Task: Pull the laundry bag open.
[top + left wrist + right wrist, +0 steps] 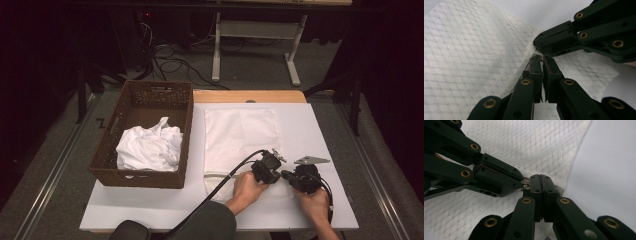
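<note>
From above, a white tabletop (150,205) fills the lower middle of the frame. A brown wicker basket (150,102) sits at centre left with crumpled white cloth (150,147) heaped inside it. Just right of the basket, a white mesh bag (240,132) lies flat on the table, its long side running up the frame. Two hands come in from the bottom edge and meet at the bag's lower right part: the left gripper (272,170) and the right gripper (290,176) nearly tip to tip, each trailing a black cable. Beyond the table, at the top of the frame, are a white desk frame (255,35) and loose cables on grey carpet (190,62).

The close views give what the high one cannot. In the left gripper view the bag's woven dot pattern is plain across the left of the frame, and the fabric rises into a small peak at centre. The left gripper's jaws are almost pressed together, a thin slit between them, pinching something small and metallic, perhaps a zip pull, at that peak. The right gripper reaches in from the upper right, its tip touching the same spot.

In the right gripper view, its own jaws stand pressed tight together at centre, nipping the bag's fabric at its edge, where the bare table begins on the right.
</note>
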